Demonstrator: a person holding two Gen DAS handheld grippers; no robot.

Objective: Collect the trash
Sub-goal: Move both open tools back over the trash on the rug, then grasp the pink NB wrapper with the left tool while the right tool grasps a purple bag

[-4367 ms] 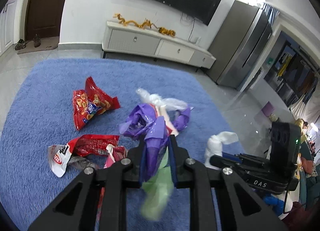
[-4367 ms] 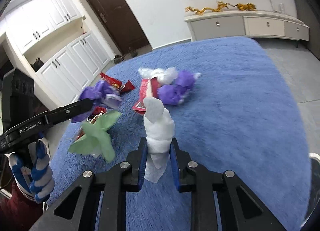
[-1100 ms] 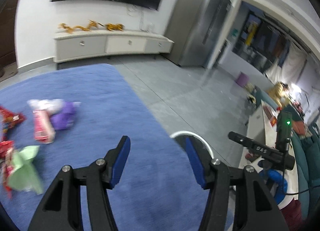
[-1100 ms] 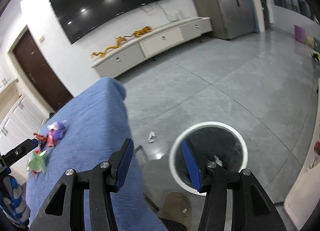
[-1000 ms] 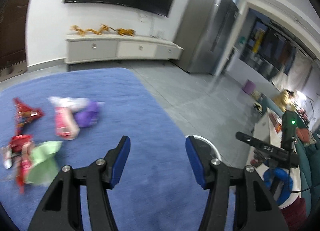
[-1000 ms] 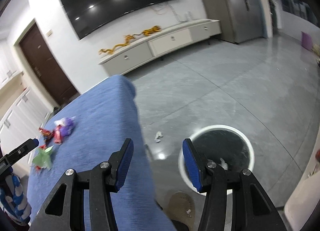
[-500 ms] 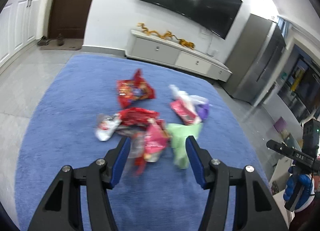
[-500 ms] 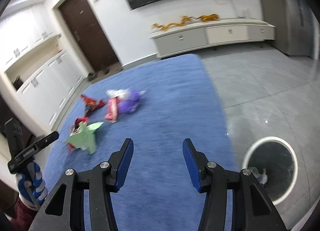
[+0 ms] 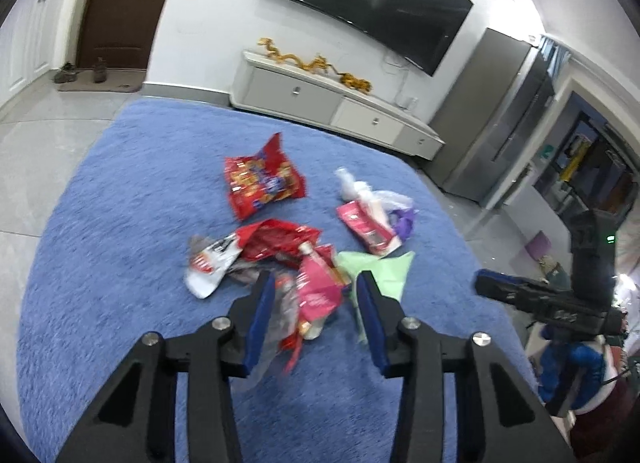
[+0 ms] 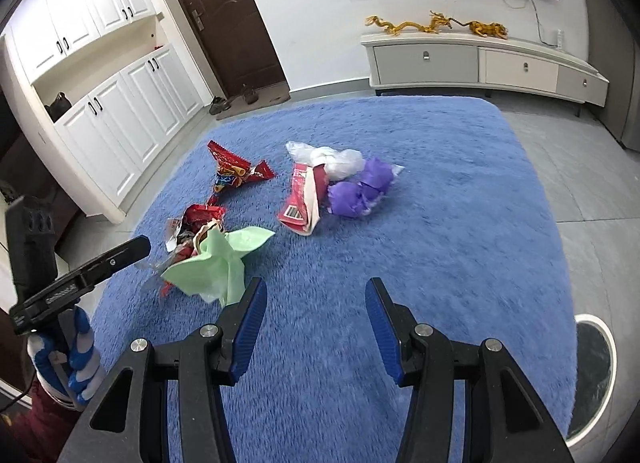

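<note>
Trash lies scattered on a blue rug (image 9: 120, 223). My left gripper (image 9: 316, 283) is open, its fingers on either side of a pink wrapper (image 9: 318, 291) low over the rug. Beside it lie a red and white wrapper (image 9: 248, 251), a green paper (image 9: 384, 267) and a red snack bag (image 9: 260, 183). My right gripper (image 10: 316, 295) is open and empty above bare rug, right of the green paper (image 10: 216, 263). A pink packet (image 10: 302, 199), a purple wad (image 10: 360, 191) and a white plastic bag (image 10: 336, 159) lie farther off.
A white-rimmed trash bin (image 10: 592, 375) stands on the grey floor at the rug's right edge. A white TV cabinet (image 10: 480, 63) lines the far wall. White cupboards (image 10: 104, 111) and a brown door (image 10: 228, 19) are to the left.
Both grippers let go of their trash at the bin, then swung back to the rug. The left gripper has come down around the pink wrapper.
</note>
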